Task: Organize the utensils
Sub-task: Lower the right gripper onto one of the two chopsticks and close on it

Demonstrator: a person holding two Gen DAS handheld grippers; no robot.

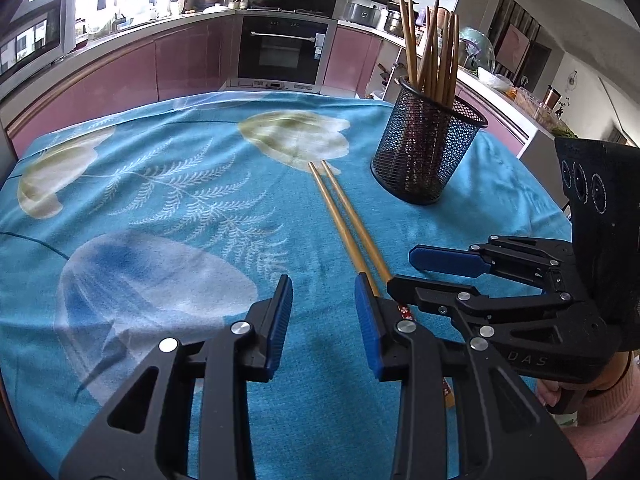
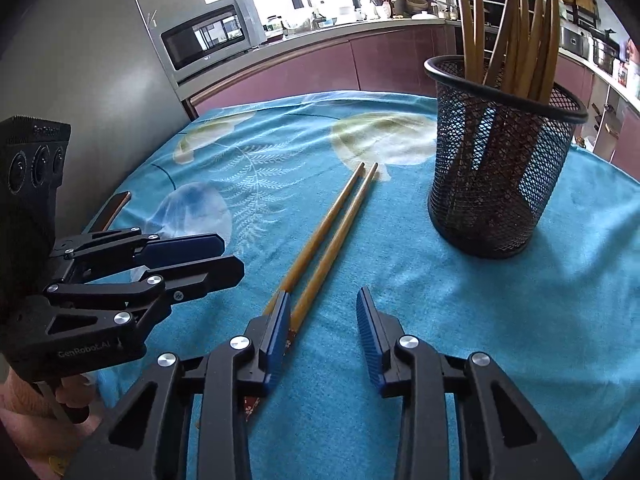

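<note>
While both grippers gape empty, only right wrist shows a microwave (image 2: 208, 40)

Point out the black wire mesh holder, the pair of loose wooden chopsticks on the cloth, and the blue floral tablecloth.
Black wire mesh holder (image 1: 424, 148), left wrist view, mesh wall.
Pair of loose wooden chopsticks (image 2: 324, 232), right wrist view, mid shaft.
Blue floral tablecloth (image 1: 180, 248), left wrist view, bare patch.

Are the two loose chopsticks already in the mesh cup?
No, the two loose chopsticks lie flat on the blue cloth, beside and apart from the mesh cup.
</note>
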